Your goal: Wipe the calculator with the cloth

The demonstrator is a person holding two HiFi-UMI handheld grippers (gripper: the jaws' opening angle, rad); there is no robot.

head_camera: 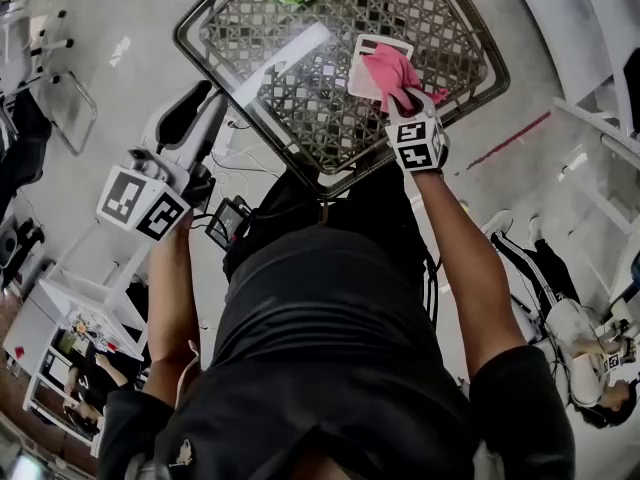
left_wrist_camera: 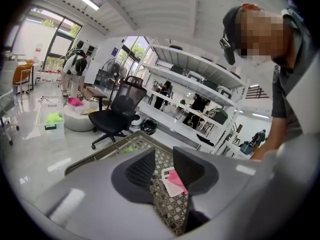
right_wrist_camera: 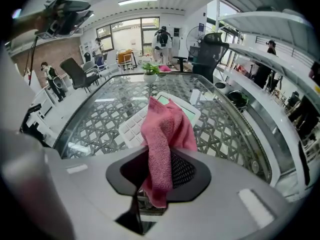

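— Why does the right gripper [right_wrist_camera: 160, 171] pinch the cloth [right_wrist_camera: 165, 134] by one end?
— Jaws clamped, so its loose end drapes over the calculator [head_camera: 362, 78], toward the table's [head_camera: 300, 118] right edge. The left gripper [left_wrist_camera: 162, 169] hangs off-table, jaws parted, empty.

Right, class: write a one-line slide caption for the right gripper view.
Right hand-held gripper clamps a pink cloth, with the white calculator just beyond on the glass-topped lattice table.

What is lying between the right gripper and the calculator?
Only the pink cloth, pinched in the right gripper and hanging over the white calculator; the right gripper view shows it best.
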